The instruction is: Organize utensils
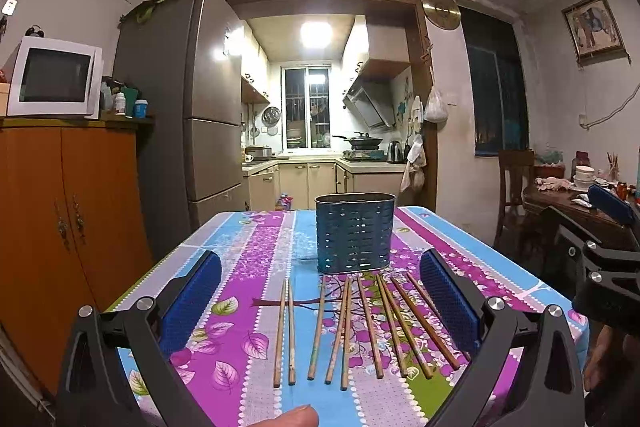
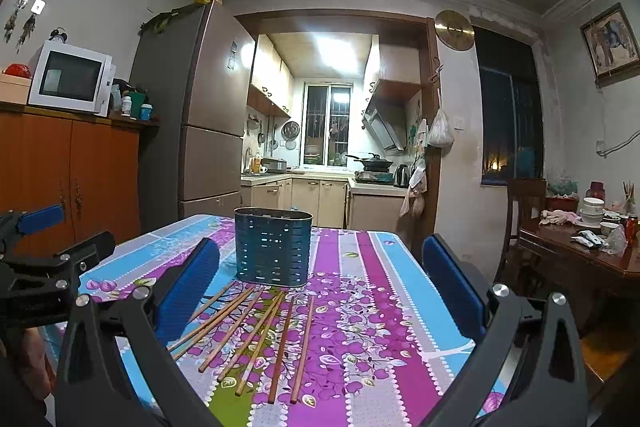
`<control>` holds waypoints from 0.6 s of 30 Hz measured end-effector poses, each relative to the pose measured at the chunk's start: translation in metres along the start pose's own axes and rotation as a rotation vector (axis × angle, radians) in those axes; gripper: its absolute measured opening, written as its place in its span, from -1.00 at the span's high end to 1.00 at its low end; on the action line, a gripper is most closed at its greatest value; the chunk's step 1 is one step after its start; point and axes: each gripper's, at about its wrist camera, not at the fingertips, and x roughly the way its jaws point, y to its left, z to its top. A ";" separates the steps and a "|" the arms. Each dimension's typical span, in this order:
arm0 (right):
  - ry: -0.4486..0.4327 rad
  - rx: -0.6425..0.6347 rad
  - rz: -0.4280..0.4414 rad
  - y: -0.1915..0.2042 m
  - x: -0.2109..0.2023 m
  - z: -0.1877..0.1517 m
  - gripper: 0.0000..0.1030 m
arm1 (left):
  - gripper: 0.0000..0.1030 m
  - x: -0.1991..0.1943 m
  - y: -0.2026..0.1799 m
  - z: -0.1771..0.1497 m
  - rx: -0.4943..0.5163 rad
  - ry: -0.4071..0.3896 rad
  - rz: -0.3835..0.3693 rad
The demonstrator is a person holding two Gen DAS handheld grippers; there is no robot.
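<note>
Table (image 1: 256, 227): covered with a striped floral cloth; everything for the task sits on it.
Holder (image 1: 354, 233): 1 blue perforated metal caddy, upright toward the far end of the table, nothing visible inside.
Chopsticks (image 1: 348, 327): about 10 wooden sticks by my count in the left view, lying flat in a loose fan just in front of the holder, far tips close to its base; some overlap, so the count is uncertain.
Left gripper (image 1: 320, 303): fingers spread wide, holding nothing, raised over the near edge with the sticks in front.
Right gripper (image 2: 320, 291): fingers likewise wide apart and unloaded, to the right of the sticks.
Risk: thin round sticks may roll or slip from the pads; neighbours lie so close that 2 may be pinched together; a careless drop could tip the light holder.
</note>
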 end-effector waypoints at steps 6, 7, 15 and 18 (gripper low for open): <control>0.001 -0.001 0.004 0.000 -0.001 0.002 -0.90 | -0.92 -0.001 0.000 -0.001 0.005 0.000 0.001; 0.000 -0.003 0.005 0.000 -0.002 0.002 -0.90 | -0.92 -0.001 0.001 0.000 0.005 0.002 0.001; 0.002 -0.003 0.006 0.001 -0.002 0.001 -0.90 | -0.92 0.003 0.001 -0.001 0.004 0.013 0.001; 0.002 -0.003 0.007 0.001 -0.002 0.002 -0.90 | -0.92 0.005 0.001 0.000 0.005 0.016 0.002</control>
